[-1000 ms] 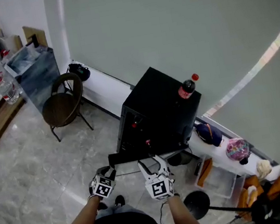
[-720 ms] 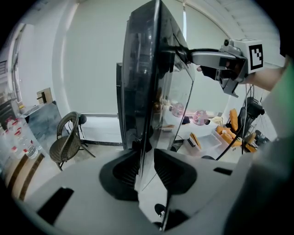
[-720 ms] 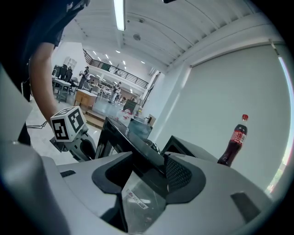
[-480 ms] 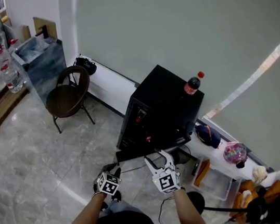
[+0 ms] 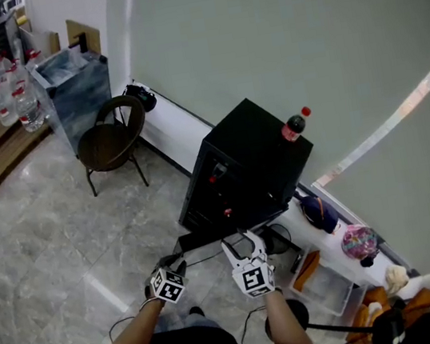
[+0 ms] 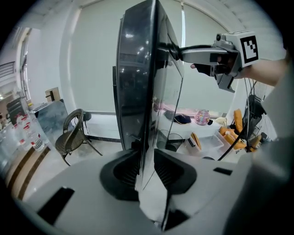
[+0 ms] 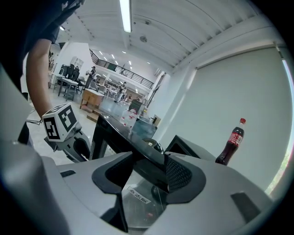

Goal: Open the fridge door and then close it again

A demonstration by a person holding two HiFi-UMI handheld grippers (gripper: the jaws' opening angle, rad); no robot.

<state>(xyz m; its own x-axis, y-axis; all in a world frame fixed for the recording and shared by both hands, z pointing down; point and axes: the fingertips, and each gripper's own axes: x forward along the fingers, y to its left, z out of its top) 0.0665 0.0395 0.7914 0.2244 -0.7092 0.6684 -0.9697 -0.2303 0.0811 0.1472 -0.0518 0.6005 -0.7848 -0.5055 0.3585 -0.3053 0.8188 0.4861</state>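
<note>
A black mini fridge (image 5: 257,156) stands by the wall with its glass door (image 5: 209,237) swung open toward me. My left gripper (image 5: 176,264) is shut on the door's thin free edge, and the pane (image 6: 142,92) runs up between its jaws (image 6: 146,161). My right gripper (image 5: 238,242) is shut on the door's top edge (image 7: 138,156), which lies across its jaws (image 7: 148,170). The left gripper view shows the right gripper (image 6: 216,55) clamped high on the door. A cola bottle (image 5: 294,124) stands upright on the fridge top (image 7: 232,144).
A brown chair (image 5: 113,139) stands left of the fridge, with a grey cabinet (image 5: 71,80) and water bottles (image 5: 12,90) beyond it. A low white shelf (image 5: 323,239) with bags and a bin runs along the wall at right. A black fan base (image 5: 285,319) and cables lie near my feet.
Both grippers have shifted a little sideways, still clamped on the door. The head view has drifted, so the chair and the fridge sit further right and lower in it.
</note>
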